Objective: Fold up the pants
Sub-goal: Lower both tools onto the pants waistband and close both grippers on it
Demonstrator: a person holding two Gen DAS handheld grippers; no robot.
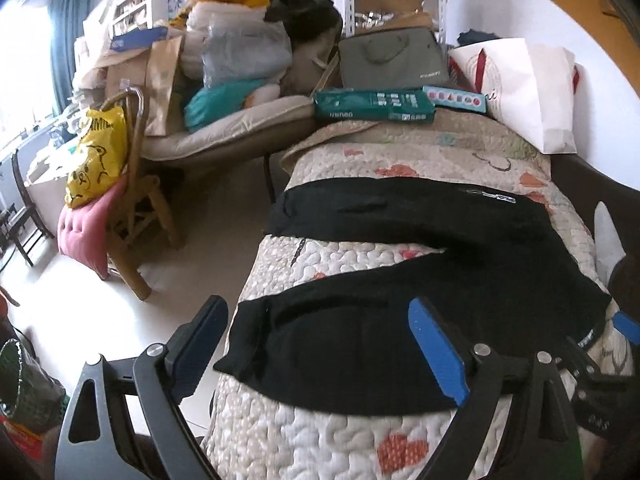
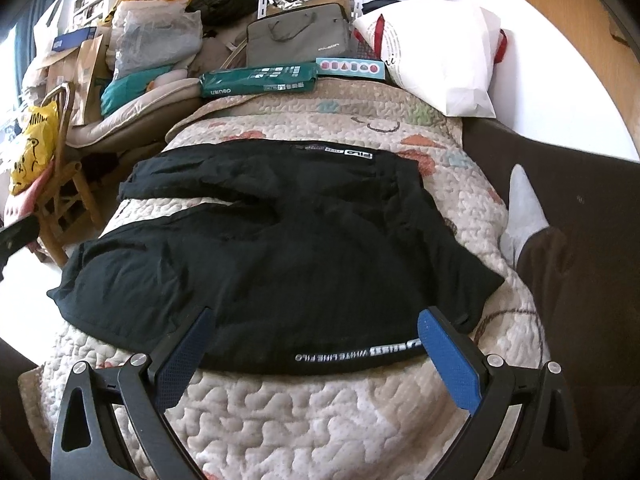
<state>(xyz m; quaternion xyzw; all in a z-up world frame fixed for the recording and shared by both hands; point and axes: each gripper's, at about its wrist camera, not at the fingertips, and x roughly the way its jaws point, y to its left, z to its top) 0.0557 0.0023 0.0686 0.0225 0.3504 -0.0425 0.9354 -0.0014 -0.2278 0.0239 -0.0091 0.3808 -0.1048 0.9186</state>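
Black pants (image 1: 400,312) lie spread flat on a quilted bedcover (image 1: 320,440), legs pointing left and apart in a V, waistband at the right. In the right wrist view the pants (image 2: 280,248) fill the middle, with a white-lettered waistband (image 2: 360,354) at the near edge. My left gripper (image 1: 320,340) is open and empty, hovering over the near leg's hem end. My right gripper (image 2: 316,344) is open and empty, just above the waistband's near edge. Its blue finger (image 1: 626,326) shows at the right in the left wrist view.
A green box (image 1: 374,106), a light blue box (image 1: 456,98) and a white bag (image 1: 528,88) sit at the bed's far end. A wooden chair (image 1: 136,216) with a yellow bag (image 1: 96,156) stands left on the floor. A socked foot (image 2: 522,212) is at the right.
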